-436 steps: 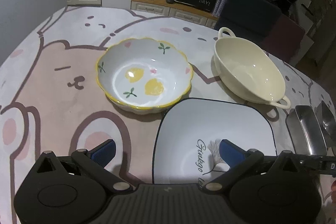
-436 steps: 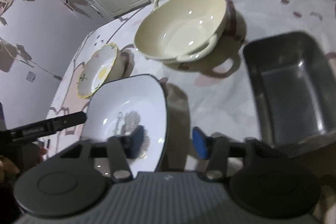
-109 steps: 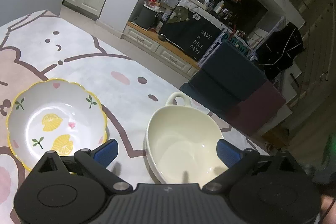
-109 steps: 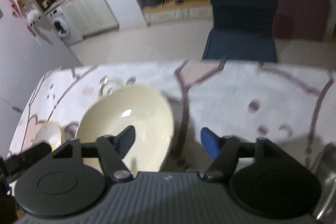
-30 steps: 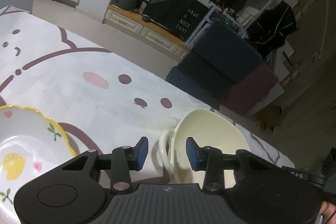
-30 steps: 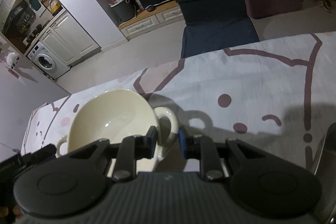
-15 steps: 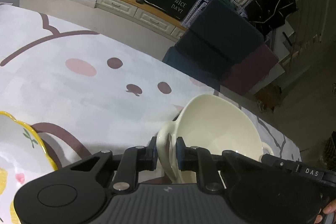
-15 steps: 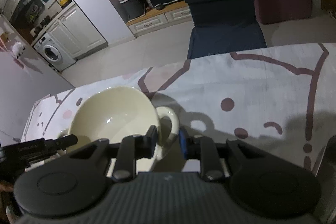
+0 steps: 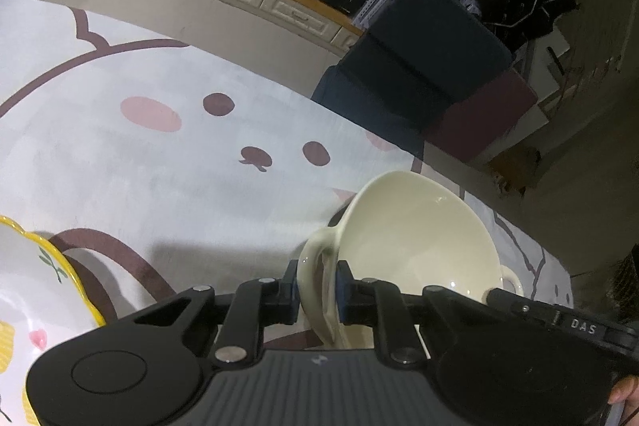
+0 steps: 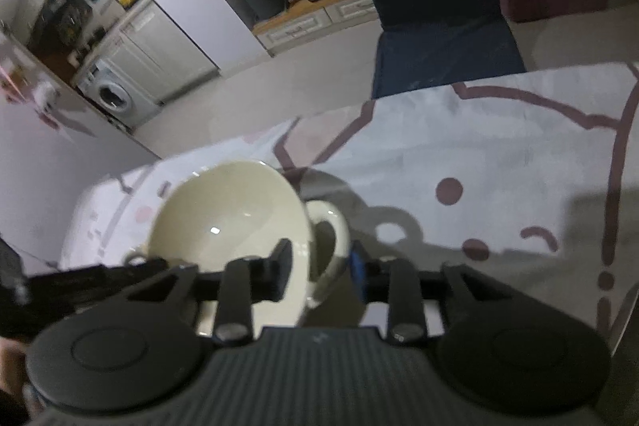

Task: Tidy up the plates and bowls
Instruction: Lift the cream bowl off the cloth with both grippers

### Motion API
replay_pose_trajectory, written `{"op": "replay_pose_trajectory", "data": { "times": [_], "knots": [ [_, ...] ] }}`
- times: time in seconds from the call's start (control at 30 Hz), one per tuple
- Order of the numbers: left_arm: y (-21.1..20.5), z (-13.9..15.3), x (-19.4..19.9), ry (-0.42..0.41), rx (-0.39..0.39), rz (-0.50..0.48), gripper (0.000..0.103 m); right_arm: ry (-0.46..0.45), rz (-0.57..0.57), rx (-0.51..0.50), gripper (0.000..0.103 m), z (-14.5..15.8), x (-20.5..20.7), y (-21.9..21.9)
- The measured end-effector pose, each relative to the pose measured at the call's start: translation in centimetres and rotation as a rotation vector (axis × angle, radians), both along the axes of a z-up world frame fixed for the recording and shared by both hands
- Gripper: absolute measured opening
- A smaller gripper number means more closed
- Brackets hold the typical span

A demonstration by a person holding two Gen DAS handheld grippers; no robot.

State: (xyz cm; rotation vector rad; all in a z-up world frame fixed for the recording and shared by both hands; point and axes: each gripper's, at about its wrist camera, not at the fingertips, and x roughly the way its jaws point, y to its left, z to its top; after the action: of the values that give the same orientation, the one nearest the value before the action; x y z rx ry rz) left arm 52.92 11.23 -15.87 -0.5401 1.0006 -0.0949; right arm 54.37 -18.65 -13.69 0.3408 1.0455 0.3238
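1. The left gripper point(image 9: 317, 286) has its jaws drawn in narrow, clamped on one loop handle point(image 9: 315, 266) of the cream two-handled bowl point(image 9: 415, 238); a pad presses on each side of the handle.
2. The bowl's body spreads out ahead of and to the right of those jaws, and its rim looks tilted rather than level.
3. The right gripper point(image 10: 319, 266) is also closed narrow, gripping the opposite loop handle point(image 10: 331, 226) of the same cream bowl point(image 10: 231, 222). Its left finger point(image 10: 279, 266) sits against the bowl wall inside the loop and its right, blue-padded finger point(image 10: 357, 268) on the handle's outer side.
4. From the right gripper, the bowl lies ahead and to the left of the jaws, and its shadow falls on the cloth beyond the right finger.
5. Whether the bowl's base touches the table I cannot tell from either view.
6. Left of the left jaws, well apart from them, the yellow-rimmed lemon bowl point(image 9: 44, 290) sits on the cartoon-print tablecloth point(image 9: 159, 166).
7. Far ahead of both pairs of jaws, past the table edge, stands a dark blue chair point(image 9: 423, 66).
8. In the left view, the black body of the other gripper crosses just right of the jaws, and a fingertip point(image 9: 625, 392) of the person shows at the lower right edge.
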Motion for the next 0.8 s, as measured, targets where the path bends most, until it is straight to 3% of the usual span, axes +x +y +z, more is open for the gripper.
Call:
{"op": "replay_pose_trajectory", "data": {
  "times": [0.37, 0.5, 0.7, 0.8],
  "knots": [
    [-0.6, 0.2, 0.7, -0.010, 0.064, -0.033, 0.022, -0.002, 0.020, -0.048, 0.027, -0.7, 0.5, 0.9],
    [-1.5, 0.4, 0.5, -0.067, 0.150, -0.058, 0.025, -0.011, 0.025, -0.052, 0.027, -0.7, 0.3, 1.0],
    [-0.1, -0.2, 0.5, -0.027, 0.040, 0.002, 0.027, -0.015, 0.017, -0.036, 0.027, -0.9, 0.2, 0.8],
    [-0.1, -0.1, 0.5, -0.012, 0.042, 0.005, 0.029, -0.018, 0.018, -0.039, 0.027, -0.9, 0.1, 0.7]
  ]
}}
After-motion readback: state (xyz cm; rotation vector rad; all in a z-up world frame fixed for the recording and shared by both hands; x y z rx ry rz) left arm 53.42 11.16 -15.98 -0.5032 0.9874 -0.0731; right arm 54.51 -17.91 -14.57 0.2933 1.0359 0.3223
